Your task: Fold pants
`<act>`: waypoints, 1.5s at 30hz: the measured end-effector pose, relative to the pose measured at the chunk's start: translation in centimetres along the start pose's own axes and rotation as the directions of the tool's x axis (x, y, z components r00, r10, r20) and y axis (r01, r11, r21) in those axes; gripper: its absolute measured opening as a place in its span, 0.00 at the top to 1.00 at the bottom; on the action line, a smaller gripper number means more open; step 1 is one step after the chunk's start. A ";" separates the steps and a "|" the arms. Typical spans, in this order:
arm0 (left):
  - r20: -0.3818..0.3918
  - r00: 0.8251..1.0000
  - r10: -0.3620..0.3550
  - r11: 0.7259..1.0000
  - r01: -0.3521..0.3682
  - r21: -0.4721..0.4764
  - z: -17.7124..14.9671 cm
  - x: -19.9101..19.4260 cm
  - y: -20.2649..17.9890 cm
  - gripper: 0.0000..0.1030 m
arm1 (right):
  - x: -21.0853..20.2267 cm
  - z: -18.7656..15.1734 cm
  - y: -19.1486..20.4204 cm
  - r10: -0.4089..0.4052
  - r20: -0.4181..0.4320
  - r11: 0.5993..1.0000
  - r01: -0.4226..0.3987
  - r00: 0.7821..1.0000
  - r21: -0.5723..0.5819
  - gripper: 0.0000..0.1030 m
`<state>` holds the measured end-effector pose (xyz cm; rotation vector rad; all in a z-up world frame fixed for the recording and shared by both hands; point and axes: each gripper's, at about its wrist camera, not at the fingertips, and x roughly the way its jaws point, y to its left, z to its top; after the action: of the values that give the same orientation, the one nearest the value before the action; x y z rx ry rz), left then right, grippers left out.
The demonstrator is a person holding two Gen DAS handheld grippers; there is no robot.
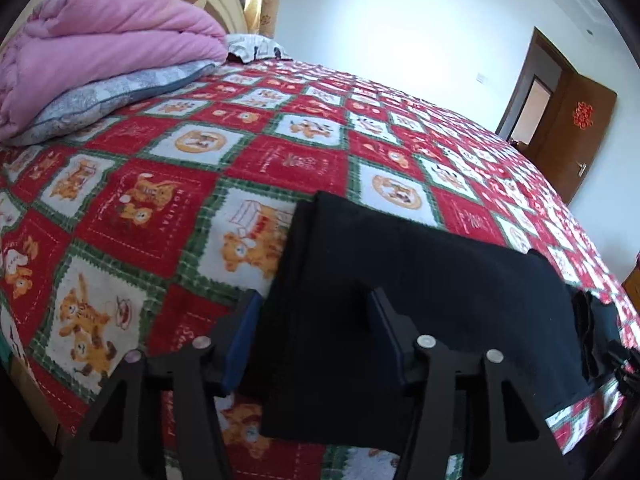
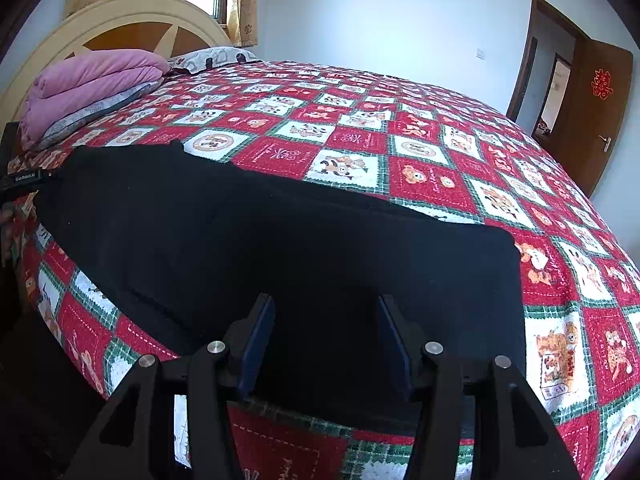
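Black pants [image 1: 420,280] lie flat on the bed near its front edge, folded into a long band; they also show in the right wrist view [image 2: 280,248]. My left gripper [image 1: 316,304] is open, its blue pads [image 1: 240,340] straddling the left end of the pants, just above the cloth. My right gripper [image 2: 326,308] is open over the right part of the pants, pads [image 2: 260,340] apart with nothing between them. The other gripper's body shows at the far left in the right wrist view [image 2: 24,180].
The bed has a red, white and green checked blanket [image 1: 280,152] with bear prints. A folded pink quilt [image 1: 100,52] on a grey pillow [image 1: 112,96] sits at the headboard. A brown door [image 2: 592,120] stands open at the right wall.
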<state>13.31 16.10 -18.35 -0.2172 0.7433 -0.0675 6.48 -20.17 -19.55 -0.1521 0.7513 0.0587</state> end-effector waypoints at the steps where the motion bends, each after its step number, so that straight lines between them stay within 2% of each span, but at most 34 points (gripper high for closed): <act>1: 0.003 1.000 0.005 1.000 -0.005 0.003 -0.1 0.0 -0.1 0.46 | 0.0 0.0 0.1 -0.001 -0.002 1.000 0.001 1.000 -0.003 0.47; 4: -0.009 1.000 -0.010 0.999 0.010 -0.039 0.0 -0.4 0.3 0.55 | 0.0 -0.1 0.2 -0.003 -0.001 1.000 0.003 1.000 -0.007 0.47; 6: -0.014 1.000 -0.014 0.999 0.013 -0.049 0.0 -0.7 0.3 0.67 | 0.0 -0.2 0.1 0.000 -0.001 1.000 0.000 1.000 -0.001 0.47; 10: -0.017 1.000 0.009 0.999 -0.010 -0.037 -0.1 -1.3 0.1 0.70 | 0.2 -0.2 -0.4 0.005 -0.013 1.000 -0.005 1.000 0.015 0.47; 11: -0.014 1.000 0.021 0.999 -0.021 -0.032 -0.1 -1.3 0.0 0.65 | 0.4 -0.3 -0.4 0.002 -0.020 1.000 -0.002 1.000 0.012 0.47; 13: -0.005 0.998 0.061 0.997 -0.061 -0.037 -0.2 -1.2 0.2 0.49 | 0.4 -0.4 -0.4 -0.001 -0.016 1.000 0.001 1.000 0.006 0.47; 14: -0.006 0.996 0.092 0.994 -0.092 -0.054 -0.3 -1.1 0.5 0.33 | 0.4 -0.4 -0.4 -0.003 -0.016 1.000 0.003 1.000 0.003 0.47; 15: -0.008 0.995 0.099 0.992 -0.099 -0.075 -0.5 -1.1 0.9 0.28 | 0.3 -0.4 -0.3 -0.008 -0.016 1.000 0.007 1.000 -0.002 0.47; 18: -0.024 0.999 0.044 0.992 -0.047 -0.114 -0.9 -1.2 1.9 0.29 | 0.4 -0.4 -0.3 -0.008 -0.014 1.000 0.007 1.000 -0.004 0.47; 20: -0.030 0.999 0.031 0.995 -0.034 -0.093 -1.3 -1.5 1.7 0.34 | 0.4 -0.5 -0.3 -0.006 -0.014 1.000 0.006 1.000 -0.002 0.47; 23: -0.031 0.999 -0.012 0.998 0.010 -0.060 -2.0 -1.9 1.1 0.49 | 0.4 -0.5 -0.3 -0.008 -0.014 1.000 0.008 1.000 -0.003 0.47; 24: -0.030 1.000 -0.007 0.999 0.005 -0.047 -2.0 -1.9 1.0 0.49 | 0.4 -0.4 -0.3 -0.010 -0.013 1.000 0.010 1.000 -0.005 0.47; 28: -0.038 0.999 -0.026 0.997 0.023 -0.078 -1.8 -1.9 1.1 0.59 | 0.4 -0.5 -0.3 -0.014 -0.012 1.000 0.014 1.000 -0.009 0.47; 33: -0.040 0.999 -0.028 0.994 0.023 -0.108 -1.7 -2.9 1.4 0.82 | 0.4 -0.5 -0.3 -0.008 -0.013 1.000 0.008 1.000 -0.001 0.47; 36: -0.042 0.998 -0.044 0.991 0.038 -0.125 -1.5 -3.0 1.7 0.87 | 0.4 -0.5 -0.3 -0.014 -0.013 1.000 0.014 1.000 -0.009 0.47; 45: -0.028 0.997 -0.074 0.988 0.069 -0.138 -0.9 -3.8 1.7 0.90 | 0.3 -0.6 -0.2 -0.013 -0.012 1.000 0.012 1.000 -0.007 0.47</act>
<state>9.88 18.08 -16.87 -0.3742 0.7738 -0.0886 6.36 -20.50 -20.15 -0.1634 0.7625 0.0483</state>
